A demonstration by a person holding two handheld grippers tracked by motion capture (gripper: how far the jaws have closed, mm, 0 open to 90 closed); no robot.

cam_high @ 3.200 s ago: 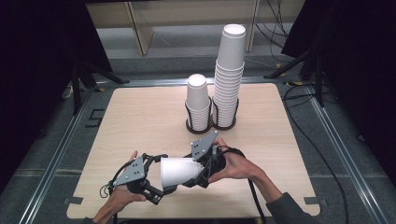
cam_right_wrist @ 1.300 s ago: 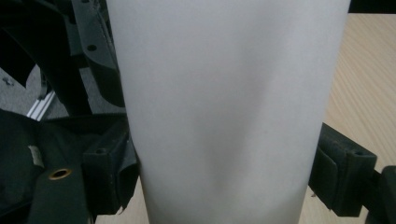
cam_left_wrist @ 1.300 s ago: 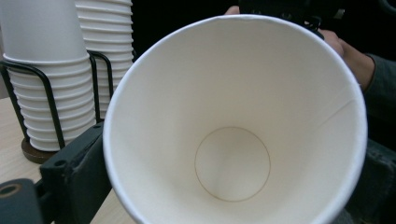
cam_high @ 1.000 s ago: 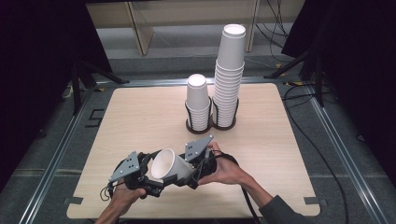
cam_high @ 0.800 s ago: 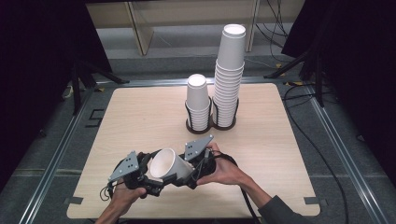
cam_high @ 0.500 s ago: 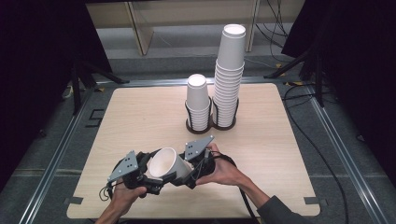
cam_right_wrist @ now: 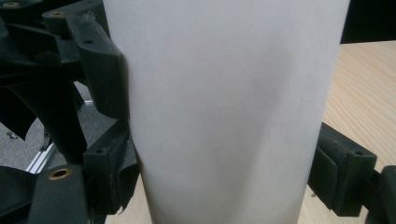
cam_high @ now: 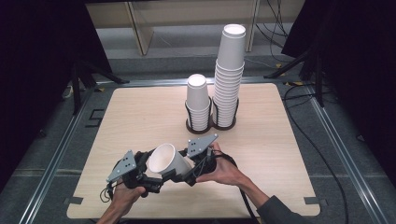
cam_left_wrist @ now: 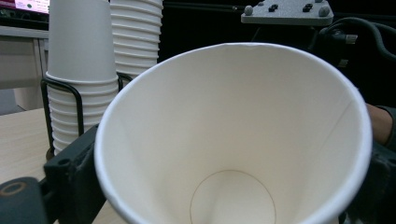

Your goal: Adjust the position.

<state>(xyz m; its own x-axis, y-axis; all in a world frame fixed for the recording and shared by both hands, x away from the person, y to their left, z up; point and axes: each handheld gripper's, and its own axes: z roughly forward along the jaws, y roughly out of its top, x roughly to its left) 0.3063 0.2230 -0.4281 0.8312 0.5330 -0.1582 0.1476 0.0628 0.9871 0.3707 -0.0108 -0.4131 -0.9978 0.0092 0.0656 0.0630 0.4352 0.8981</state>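
One paper cup is off the stacks and held low over the near edge of the desk, tilted, mouth facing up and away from the person; short stack and tall stack stand side by side in the black wire holder at mid-desk, well apart from the cup; judging by that, the pick is done and the placing is left, or it's a handover between hands; can't tell which stack it's headed for.

Left gripper sits at the cup's left, at the rim end; its own view looks straight into the open mouth, a black jaw pressed to the wall on either side, so clamped on the cup; right gripper has the base end; its view shows the cup's white side wall between both jaws, pads touching, so also clamped on the cup; cup spans between the two grippers, off the desk.
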